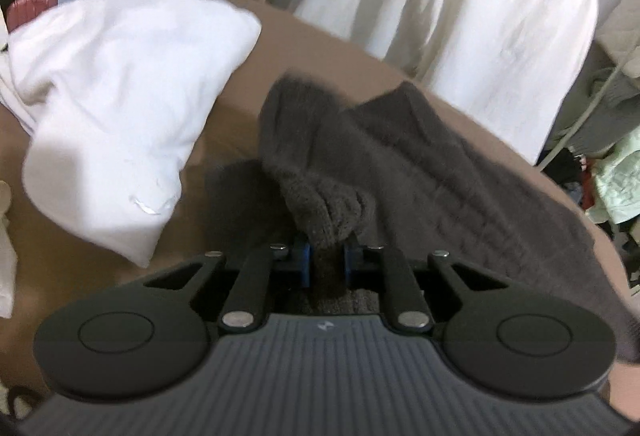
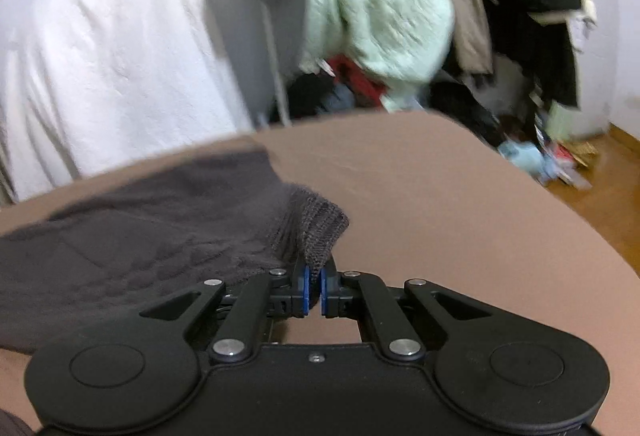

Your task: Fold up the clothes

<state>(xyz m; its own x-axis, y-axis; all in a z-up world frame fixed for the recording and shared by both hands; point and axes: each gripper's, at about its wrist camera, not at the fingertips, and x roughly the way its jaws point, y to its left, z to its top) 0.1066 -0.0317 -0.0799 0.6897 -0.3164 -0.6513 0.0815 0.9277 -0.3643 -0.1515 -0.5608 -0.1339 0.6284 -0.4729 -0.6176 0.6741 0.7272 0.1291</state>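
A dark grey knitted sweater [image 1: 424, 164] lies on the brown bed sheet [image 1: 240, 84]. My left gripper [image 1: 327, 262] is shut on a bunched ribbed part of the sweater, which hangs lifted in front of the blue pads. In the right wrist view the same sweater [image 2: 140, 228] spreads to the left on the sheet [image 2: 440, 204]. My right gripper [image 2: 314, 290] is shut on a ribbed corner of the sweater, which sticks up between the blue pads.
A folded white garment [image 1: 120, 108] lies on the sheet at the left. A large white cloth [image 1: 460, 16] hangs behind the bed. A rack with a pale green garment [image 2: 380, 20] and dark clothes stands beyond the bed, with clutter on the wooden floor [image 2: 600, 188].
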